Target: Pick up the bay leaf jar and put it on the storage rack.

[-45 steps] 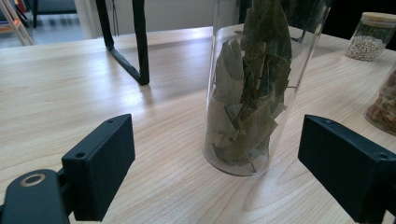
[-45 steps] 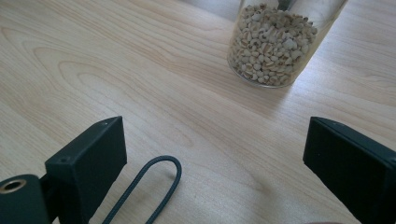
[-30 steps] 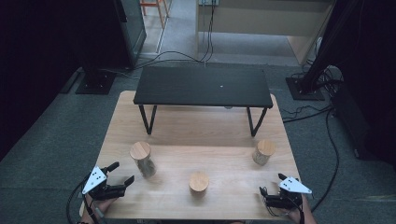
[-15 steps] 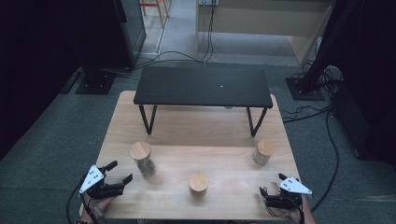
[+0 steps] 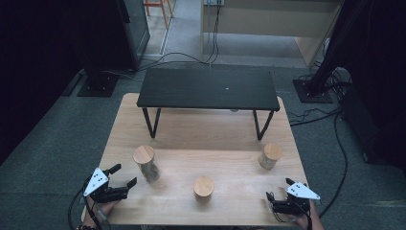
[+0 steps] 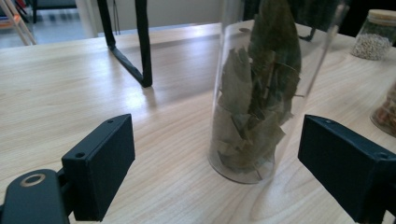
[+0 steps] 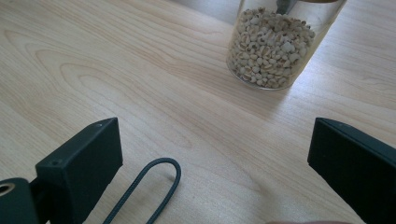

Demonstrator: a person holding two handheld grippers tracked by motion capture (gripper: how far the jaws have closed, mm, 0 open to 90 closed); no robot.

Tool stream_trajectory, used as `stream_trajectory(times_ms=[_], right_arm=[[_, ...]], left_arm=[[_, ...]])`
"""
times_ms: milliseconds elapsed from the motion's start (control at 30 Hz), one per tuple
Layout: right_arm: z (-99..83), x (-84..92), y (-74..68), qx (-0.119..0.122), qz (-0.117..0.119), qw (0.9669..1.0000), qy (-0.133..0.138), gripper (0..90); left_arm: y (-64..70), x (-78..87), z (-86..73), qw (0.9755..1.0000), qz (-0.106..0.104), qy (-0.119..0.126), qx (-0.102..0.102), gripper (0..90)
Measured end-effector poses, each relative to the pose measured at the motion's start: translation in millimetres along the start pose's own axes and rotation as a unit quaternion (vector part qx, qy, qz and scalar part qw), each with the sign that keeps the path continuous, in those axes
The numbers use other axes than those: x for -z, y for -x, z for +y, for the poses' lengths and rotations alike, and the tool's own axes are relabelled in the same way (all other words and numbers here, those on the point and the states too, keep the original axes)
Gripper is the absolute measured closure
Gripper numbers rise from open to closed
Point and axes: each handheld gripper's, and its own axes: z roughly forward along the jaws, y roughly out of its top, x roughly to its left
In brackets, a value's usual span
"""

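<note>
Three glass jars with wooden lids stand on the wooden table (image 5: 191, 139). The tall one holding dried leaves (image 5: 146, 163) (image 6: 254, 93) is at the left. A short jar (image 5: 204, 187) is in the middle, and a jar of pale grains (image 5: 270, 155) (image 7: 280, 46) is at the right. My left gripper (image 5: 123, 175) (image 6: 215, 154) rests open near the front left corner, its jaws pointing at the leaf jar without touching it. My right gripper (image 5: 278, 188) (image 7: 215, 158) lies open at the front right, with bare table between its jaws and the grain jar ahead of it.
A low black bench (image 5: 208, 88) stands across the far half of the table. A dark cable loop (image 7: 149, 186) lies on the wood by the right gripper's left jaw. Cables and black stands sit on the floor around the table.
</note>
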Motion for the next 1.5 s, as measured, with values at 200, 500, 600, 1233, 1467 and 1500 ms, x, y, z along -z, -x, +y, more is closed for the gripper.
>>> stream_trajectory(times_ms=[200,500,600,1233,1467,1500], right_arm=[[0.1,-0.1,-0.2,0.0,0.0,1.0,0.0,3.0],[0.0,-0.1,-0.5,0.002,0.0,1.0,0.0,3.0],[0.0,-0.1,-0.2,0.003,0.001,1.0,0.0,3.0],[0.0,-0.1,0.3,0.005,0.003,1.0,0.0,3.2],[0.3,-0.3,0.4,0.006,0.003,1.0,-0.001,3.3],[0.3,-0.3,0.2,0.006,0.003,1.0,-0.001,3.3]], left_arm=[[2.9,-8.3,8.1,1.0,-0.005,0.007,-0.002,11.0],[14.5,-25.6,27.3,0.9997,-0.015,0.017,-0.01,11.0],[16.0,-29.2,31.0,0.9996,-0.019,0.016,-0.011,11.0],[25.7,-45.3,59.8,0.9992,-0.026,0.011,-0.028,11.1],[24.4,-50.7,64.2,0.999,-0.032,0.012,-0.03,20.2],[24.4,-51.3,64.7,0.999,-0.032,0.013,-0.029,20.4]])
